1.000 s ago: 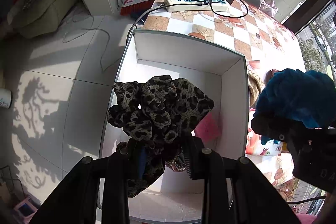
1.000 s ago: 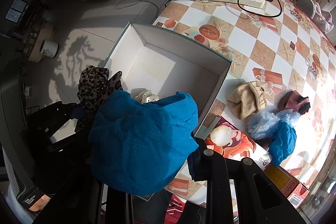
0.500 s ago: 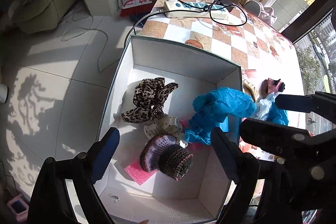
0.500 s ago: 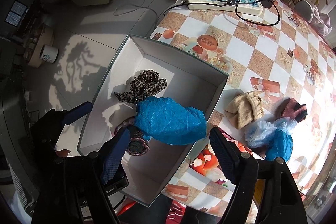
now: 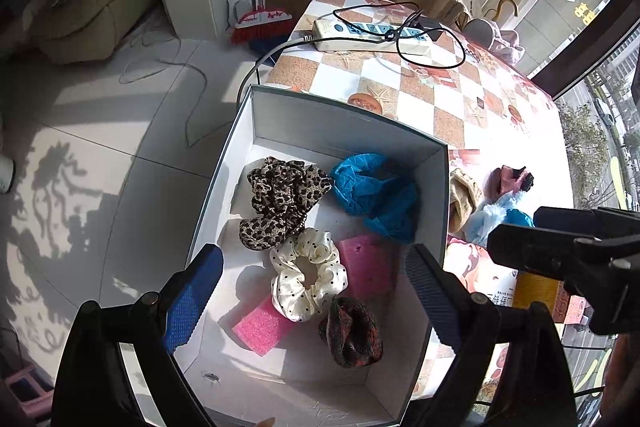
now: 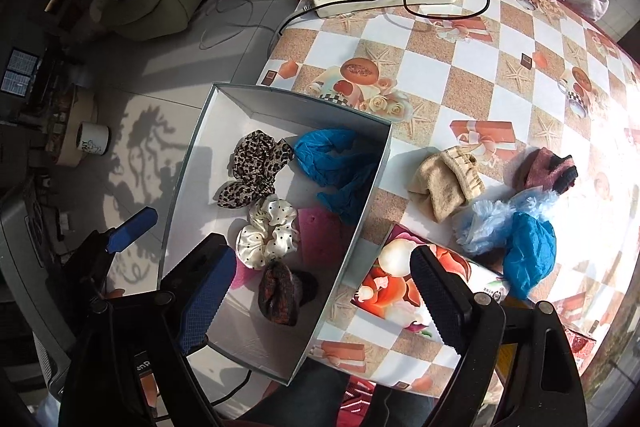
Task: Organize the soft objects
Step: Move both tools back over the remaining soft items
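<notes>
Left wrist view: both drops are in, leopard scrunchie (image 5: 280, 203) and blue cover (image 5: 374, 195) now lying at the box's (image 5: 348, 123) far end, left tool (image 5: 312, 301) and right tool (image 6: 320, 297) spread empty, leaving the beige cloth (image 6: 444, 183) by the surface's right edge.

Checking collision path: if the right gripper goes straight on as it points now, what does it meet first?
Likely the box's right wall, which lies between the open right gripper's fingers, or the table beside it; depth is unclear.

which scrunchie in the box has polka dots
The cream satin scrunchie, white with small black dots, lying mid-box partly on the pink foam. The leopard-print scrunchie beside it is brown-spotted, and the dark knitted one is plain.
</notes>
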The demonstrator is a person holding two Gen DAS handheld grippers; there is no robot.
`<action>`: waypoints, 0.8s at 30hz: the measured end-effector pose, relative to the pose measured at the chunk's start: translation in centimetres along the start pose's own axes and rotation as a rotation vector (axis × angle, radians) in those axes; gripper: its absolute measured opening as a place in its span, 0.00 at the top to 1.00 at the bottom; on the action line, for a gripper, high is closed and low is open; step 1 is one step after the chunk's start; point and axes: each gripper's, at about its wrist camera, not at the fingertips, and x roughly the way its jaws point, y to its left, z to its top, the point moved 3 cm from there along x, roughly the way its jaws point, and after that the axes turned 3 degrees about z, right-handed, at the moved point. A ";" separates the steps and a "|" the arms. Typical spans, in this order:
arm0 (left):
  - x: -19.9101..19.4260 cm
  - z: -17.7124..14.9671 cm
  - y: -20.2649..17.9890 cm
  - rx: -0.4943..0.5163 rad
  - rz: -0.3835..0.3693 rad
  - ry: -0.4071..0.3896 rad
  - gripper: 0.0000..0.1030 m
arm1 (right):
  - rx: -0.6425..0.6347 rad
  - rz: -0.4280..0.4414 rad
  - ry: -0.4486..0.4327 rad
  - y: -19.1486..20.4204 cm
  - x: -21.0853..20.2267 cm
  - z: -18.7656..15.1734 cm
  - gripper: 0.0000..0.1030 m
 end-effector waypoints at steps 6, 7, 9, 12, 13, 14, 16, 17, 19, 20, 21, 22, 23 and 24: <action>-0.3 0.0 -0.5 0.020 0.008 0.000 0.08 | 0.003 0.009 -0.005 0.0 -0.3 -0.4 0.13; -0.4 0.0 -0.6 0.023 0.008 -0.001 0.08 | 0.003 0.009 -0.007 -0.1 -0.4 -0.4 0.13; -0.6 0.1 -0.9 0.031 0.008 -0.005 0.08 | 0.009 0.010 -0.010 -0.4 -0.6 -0.5 0.13; -0.9 0.2 -1.5 0.046 -0.004 -0.004 0.08 | 0.026 -0.002 -0.018 -1.0 -1.0 -0.6 0.13; -1.1 0.2 -1.7 0.051 -0.010 -0.007 0.08 | 0.031 -0.009 -0.020 -1.3 -1.2 -0.7 0.13; -1.2 0.4 -2.0 0.059 -0.015 -0.010 0.08 | 0.038 -0.013 -0.021 -1.6 -1.4 -0.7 0.13; -1.4 0.6 -2.8 0.077 -0.028 -0.012 0.08 | 0.056 -0.017 -0.015 -2.6 -1.8 -0.9 0.13; -1.5 0.7 -3.3 0.089 -0.036 -0.013 0.08 | 0.069 -0.015 -0.016 -3.1 -2.0 -1.1 0.13; -1.7 1.1 -4.5 0.121 -0.049 -0.013 0.08 | 0.104 -0.004 -0.018 -4.3 -2.7 -1.4 0.13; -1.7 1.2 -5.1 0.139 -0.056 -0.011 0.08 | 0.123 0.005 -0.020 -5.0 -3.1 -1.6 0.13; -1.7 1.3 -5.8 0.160 -0.061 -0.007 0.08 | 0.145 0.019 -0.023 -5.7 -3.5 -1.8 0.13; -1.6 1.5 -6.6 0.184 -0.066 -0.002 0.08 | 0.166 0.029 -0.026 -6.5 -4.0 -2.0 0.13; -1.5 1.5 -7.4 0.210 -0.069 0.003 0.08 | 0.188 0.034 -0.031 -7.4 -4.6 -2.3 0.13; -1.3 1.6 -8.3 0.237 -0.071 0.007 0.08 | 0.212 0.035 -0.037 -8.4 -5.2 -2.5 0.13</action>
